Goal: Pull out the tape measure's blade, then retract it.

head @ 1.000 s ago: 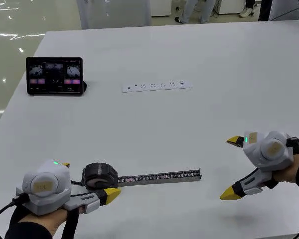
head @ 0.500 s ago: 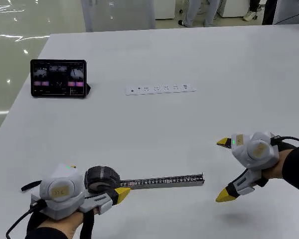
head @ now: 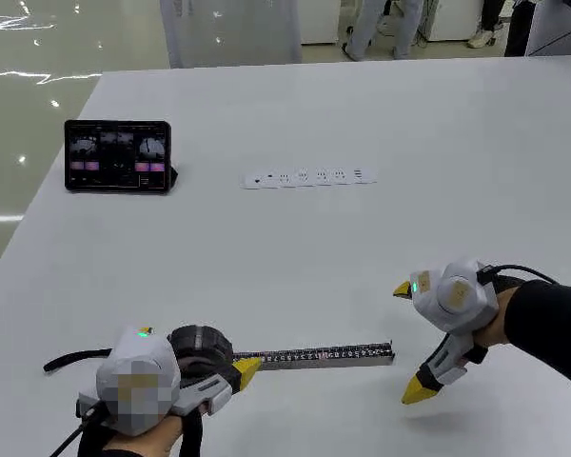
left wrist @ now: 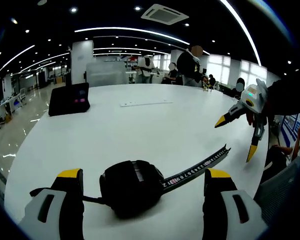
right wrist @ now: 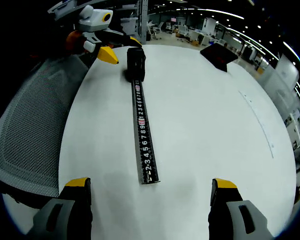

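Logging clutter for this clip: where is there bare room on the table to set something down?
Bare: the right half of the table beyond the power strip, and the wide band between tablet, strip and tape measure. Crowded: the near edge, where the left gripper, extended blade and right gripper line up.

White table point(head: 438, 143), dark tablet point(head: 118, 155) propped upright, white power strip point(head: 309, 177) flat nearby
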Action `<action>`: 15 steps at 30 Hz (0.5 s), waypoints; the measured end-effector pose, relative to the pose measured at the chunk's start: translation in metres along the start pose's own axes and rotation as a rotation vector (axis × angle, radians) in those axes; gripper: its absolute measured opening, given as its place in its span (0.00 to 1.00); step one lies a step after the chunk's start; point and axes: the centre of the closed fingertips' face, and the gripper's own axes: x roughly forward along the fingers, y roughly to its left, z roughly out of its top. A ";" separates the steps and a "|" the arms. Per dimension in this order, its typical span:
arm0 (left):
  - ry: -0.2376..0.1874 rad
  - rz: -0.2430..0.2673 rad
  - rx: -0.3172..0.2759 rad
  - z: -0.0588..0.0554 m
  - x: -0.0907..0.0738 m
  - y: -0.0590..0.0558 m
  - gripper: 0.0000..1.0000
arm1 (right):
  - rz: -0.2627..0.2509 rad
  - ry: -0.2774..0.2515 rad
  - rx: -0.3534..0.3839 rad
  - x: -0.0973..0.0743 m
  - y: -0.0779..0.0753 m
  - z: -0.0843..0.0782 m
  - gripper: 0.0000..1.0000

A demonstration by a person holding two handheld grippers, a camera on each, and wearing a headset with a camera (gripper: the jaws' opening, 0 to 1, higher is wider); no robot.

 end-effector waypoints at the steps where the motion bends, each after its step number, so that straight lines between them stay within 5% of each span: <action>1: -0.003 0.009 0.002 0.000 -0.001 0.001 0.99 | 0.004 0.001 0.000 0.001 0.000 0.000 0.99; 10: -0.036 0.034 0.021 -0.002 -0.003 -0.002 0.99 | 0.045 0.010 -0.004 0.008 -0.001 0.001 0.91; 15: -0.046 0.039 0.013 0.002 0.001 0.001 0.99 | 0.059 0.019 -0.020 0.012 -0.001 -0.002 0.77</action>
